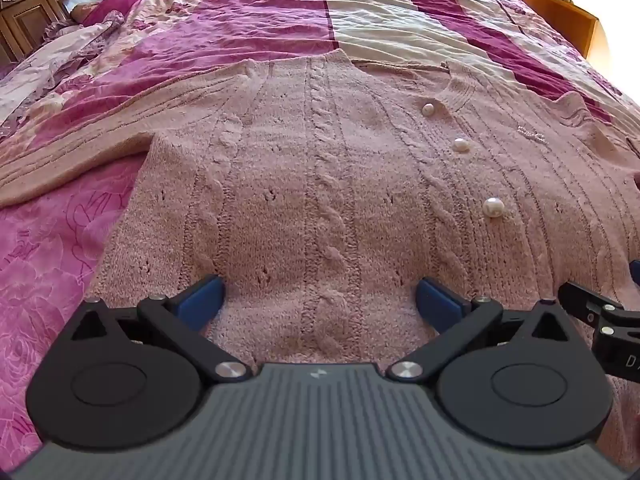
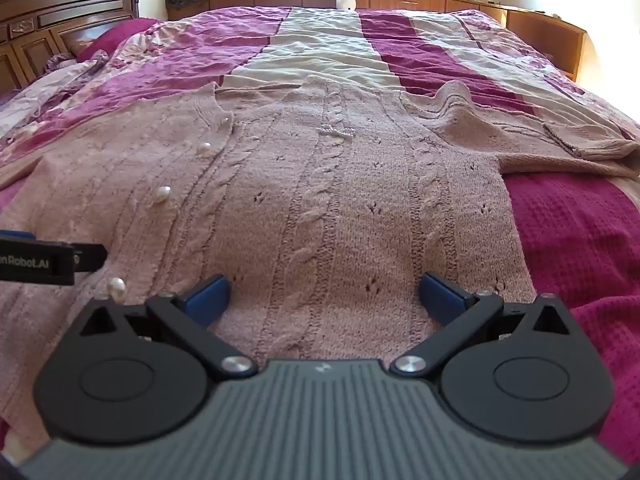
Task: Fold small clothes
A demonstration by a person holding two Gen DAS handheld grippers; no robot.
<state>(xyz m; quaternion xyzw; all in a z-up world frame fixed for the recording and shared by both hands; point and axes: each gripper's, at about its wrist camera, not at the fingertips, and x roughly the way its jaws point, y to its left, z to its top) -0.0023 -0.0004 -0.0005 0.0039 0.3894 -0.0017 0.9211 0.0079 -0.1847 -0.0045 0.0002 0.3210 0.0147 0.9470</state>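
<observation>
A pale pink cable-knit cardigan (image 1: 320, 184) lies spread flat, front up, on a bed covered with a magenta, pink and cream striped quilted bedspread (image 1: 372, 20). Round pearl-like buttons (image 1: 461, 145) run down its closed front placket. In the left wrist view one sleeve (image 1: 72, 144) stretches out to the left across the bedspread; in the right wrist view the other sleeve (image 2: 560, 140) lies out to the right, its cuff end rumpled.

The left gripper (image 1: 319, 300) sits low over the cardigan's near hem, its blue-padded fingers (image 1: 200, 300) spread wide with only knit fabric lying between them, nothing clasped. The right gripper (image 2: 324, 298) sits the same way just beside it on the other side of the button line, its blue-padded fingers (image 2: 444, 296) equally wide apart and holding nothing. A dark carved wooden headboard (image 2: 60, 12) stands at the far left.
</observation>
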